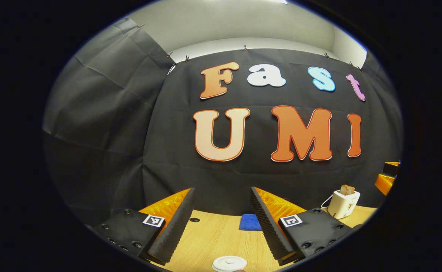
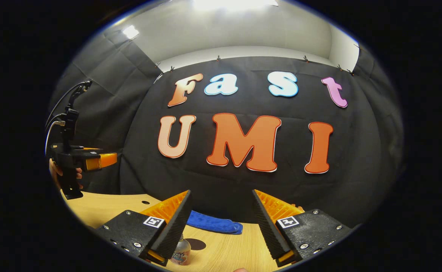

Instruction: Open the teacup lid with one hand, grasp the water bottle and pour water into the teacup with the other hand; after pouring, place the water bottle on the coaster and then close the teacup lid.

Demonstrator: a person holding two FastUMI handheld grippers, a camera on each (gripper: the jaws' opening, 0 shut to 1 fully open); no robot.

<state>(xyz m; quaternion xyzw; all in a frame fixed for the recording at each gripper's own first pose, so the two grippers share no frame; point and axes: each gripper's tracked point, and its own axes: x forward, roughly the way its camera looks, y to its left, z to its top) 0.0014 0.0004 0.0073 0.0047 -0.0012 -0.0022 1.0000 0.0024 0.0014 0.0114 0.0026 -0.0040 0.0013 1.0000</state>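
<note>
In the left gripper view my left gripper (image 1: pixel 222 223) is open, held above the wooden table (image 1: pixel 213 238). The white teacup lid (image 1: pixel 229 263) shows low between its fingers, below them and not touched. In the right gripper view my right gripper (image 2: pixel 221 226) is open too, with nothing between its fingers. The water bottle (image 2: pixel 180 254) stands on the table (image 2: pixel 228 249), partly hidden behind the left finger (image 2: pixel 169 230). A dark round coaster (image 2: pixel 196 244) lies just right of the bottle. At the far left of this view a hand holds the left gripper (image 2: pixel 92 160) in the air.
A blue cloth (image 1: pixel 250 222) lies at the back of the table by the black wall, also seen as the cloth (image 2: pixel 214 223). A white toaster (image 1: pixel 343 203) with bread in it stands at the right rear. Small holes (image 1: pixel 194 219) dot the tabletop.
</note>
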